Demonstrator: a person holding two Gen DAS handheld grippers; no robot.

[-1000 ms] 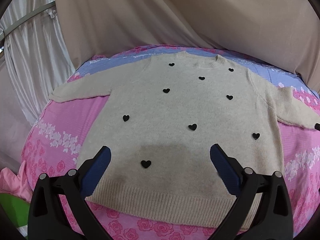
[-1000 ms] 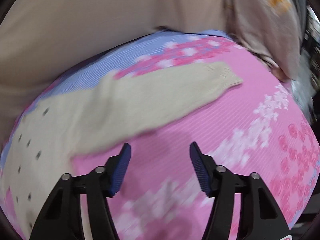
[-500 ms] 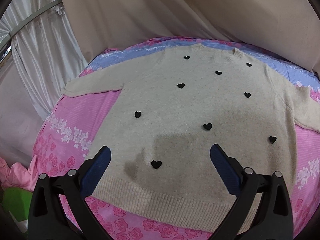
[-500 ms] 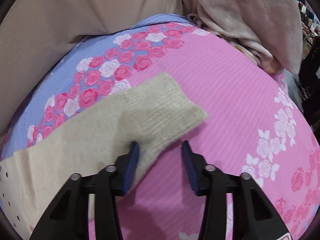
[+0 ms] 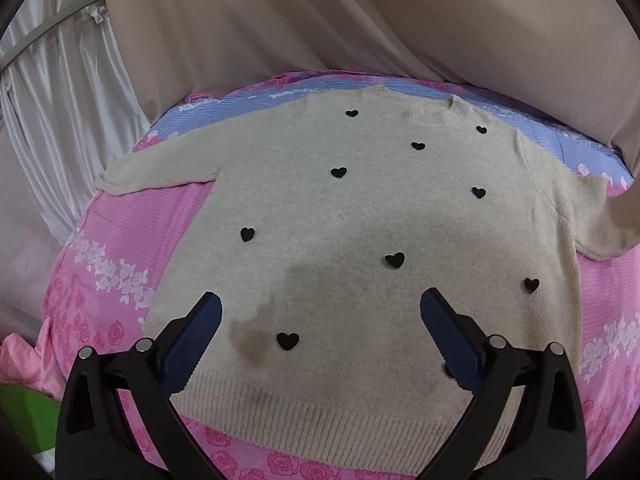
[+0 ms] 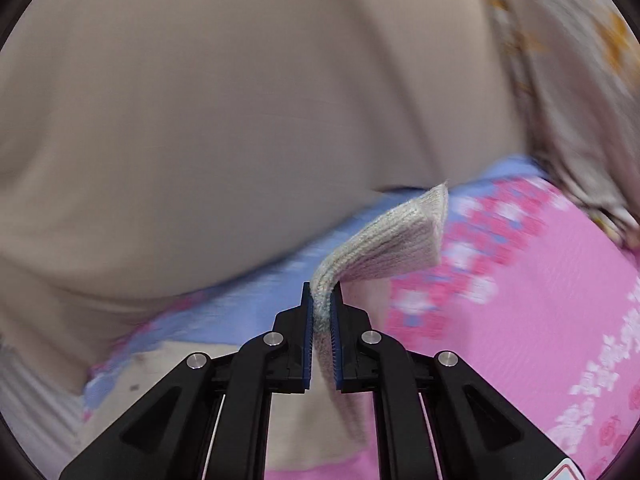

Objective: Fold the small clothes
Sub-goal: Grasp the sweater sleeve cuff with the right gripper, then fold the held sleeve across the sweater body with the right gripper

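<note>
A beige knit sweater [image 5: 360,220] with black hearts lies flat, front up, on a pink floral bed cover [image 5: 120,248]. Its left sleeve [image 5: 160,164] is spread out to the left. Its right sleeve [image 5: 616,220] lifts up off the bed at the right edge. My left gripper [image 5: 320,320] is open and empty above the sweater's lower part near the hem. My right gripper [image 6: 322,300] is shut on the ribbed cuff [image 6: 392,240] of the right sleeve and holds it above the bed.
Beige drapes [image 5: 360,20] hang behind the bed, with white curtains [image 5: 60,100] at the left. A pink cloth [image 5: 20,364] and a green object [image 5: 24,416] sit at the lower left. The blue striped band of the cover [image 5: 560,140] runs along the far side.
My right gripper closed on the sleeve cuff and lifted it off the bed. My left gripper drifted slightly left above the sweater and stayed open.
</note>
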